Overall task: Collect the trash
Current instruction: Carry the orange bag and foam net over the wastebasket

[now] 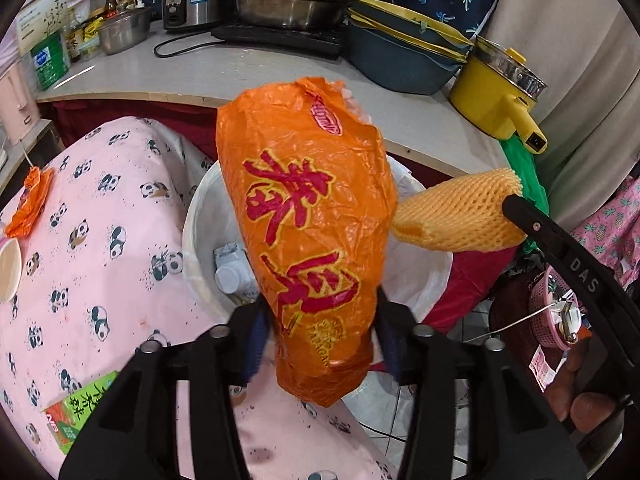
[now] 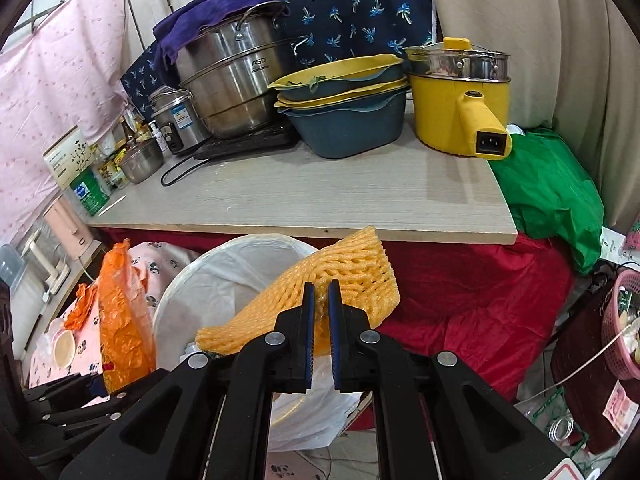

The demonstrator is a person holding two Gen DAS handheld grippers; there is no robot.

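Note:
A big orange plastic bag with red characters stands upright between the jaws of my left gripper, over the white-lined bin. The blue pads stand a little off the bag's narrow lower end on both sides. A white bottle lies inside the bin. My right gripper is shut on a yellow foam fruit net, held beside the bin's right rim. The net also shows at the right of the left wrist view, and the orange bag at the left of the right wrist view.
A table with a pink panda cloth carries a crumpled orange wrapper, a green carton and a small cup. Behind the bin, a counter holds steel pots, stacked basins and a yellow pot. A pink basket hangs at right.

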